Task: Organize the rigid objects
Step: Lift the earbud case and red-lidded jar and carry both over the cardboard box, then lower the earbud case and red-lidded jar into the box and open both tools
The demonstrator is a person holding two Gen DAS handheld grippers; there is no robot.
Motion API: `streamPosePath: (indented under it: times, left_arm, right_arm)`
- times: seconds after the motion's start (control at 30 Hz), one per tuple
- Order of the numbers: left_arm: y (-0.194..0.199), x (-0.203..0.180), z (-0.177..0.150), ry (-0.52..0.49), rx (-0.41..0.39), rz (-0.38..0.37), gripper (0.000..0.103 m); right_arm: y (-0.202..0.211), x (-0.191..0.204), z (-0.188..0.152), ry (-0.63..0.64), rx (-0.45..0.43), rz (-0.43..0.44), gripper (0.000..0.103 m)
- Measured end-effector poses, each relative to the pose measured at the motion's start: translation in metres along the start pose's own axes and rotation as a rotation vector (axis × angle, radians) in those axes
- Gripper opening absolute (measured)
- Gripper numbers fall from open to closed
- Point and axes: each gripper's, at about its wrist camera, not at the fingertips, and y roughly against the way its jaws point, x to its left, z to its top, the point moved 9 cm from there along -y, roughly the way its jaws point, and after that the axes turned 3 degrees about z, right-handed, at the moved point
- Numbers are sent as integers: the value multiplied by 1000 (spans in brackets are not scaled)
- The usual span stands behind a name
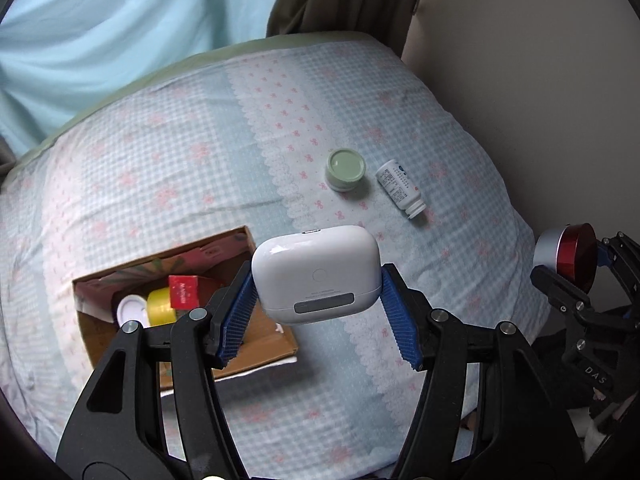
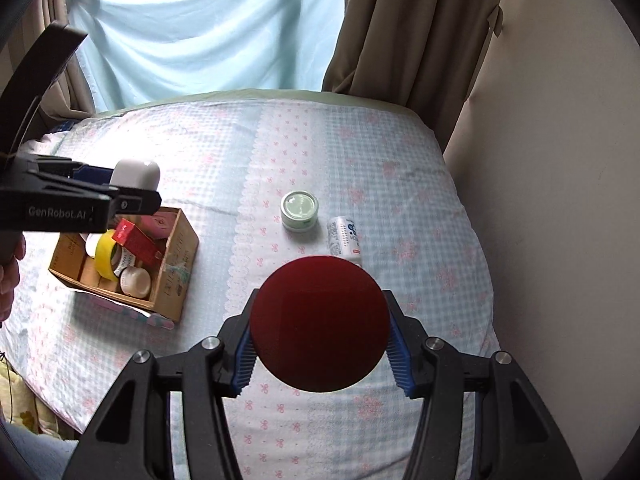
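Here, two handheld grippers work above a bed (image 2: pixel 400 208) covered in a blue-and-white checked sheet with pink bows, and each grasps one object. The left gripper (image 1: pixel 318 280) has its blue-padded jaws clenched on a rounded white plastic case (image 1: pixel 316 274), held in the air just over the right edge of one open cardboard box (image 1: pixel 276 340); the right wrist view shows the same case (image 2: pixel 136 174) raised above the box (image 2: pixel 176 256). The right gripper (image 2: pixel 320 330) has its jaws pressed against the sides of one round tin with a dark red lid (image 2: pixel 320 324), held up above the sheet; from the left wrist view its silver side and red face (image 1: pixel 574 252) show at the far right. Four things can be counted inside the box: one roll of yellow tape (image 2: pixel 105 254), one red rectangular carton (image 2: pixel 138 242), one pink packet (image 2: pixel 157 226) and one small white round jar (image 2: pixel 135 282). Two objects lie loose on the sheet, well apart from the box: one pale green lidded jar (image 2: pixel 300 212) standing upright, and just beside it one white pill bottle with a printed label (image 2: pixel 344 240) lying on its side.
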Motion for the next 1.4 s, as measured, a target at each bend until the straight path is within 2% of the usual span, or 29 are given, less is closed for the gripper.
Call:
streamPosePath:
  times: [0.2,0.37,0.6,0.8,0.97,1.13,1.4]
  left_arm:
    - [34,87,-42,89,3,38,58]
    - [57,160,-75,137,1,73,58]
    - [53,232,-104,192,38,84,58]
    - [25,262,-122,233,104,74,58]
    - [-3,274,-136,257,150,79,58]
    - [-32,281,-148,250,201,74,58]
    - [-80,288,-156,225,293,73,58]
  right_arm:
    - [22,72,24,-2,-8,45,51]
    - [20,131,42,-29,11,97,51]
    - [2,201,55,-59,67,157,51]
    - [-29,244,50,-70,162,213,51]
    - [-65,283,37,-45,258,302,51]
    - [-111,318,23,-92,403,420,51]
    - [-160,342,3,-167,582,488,51]
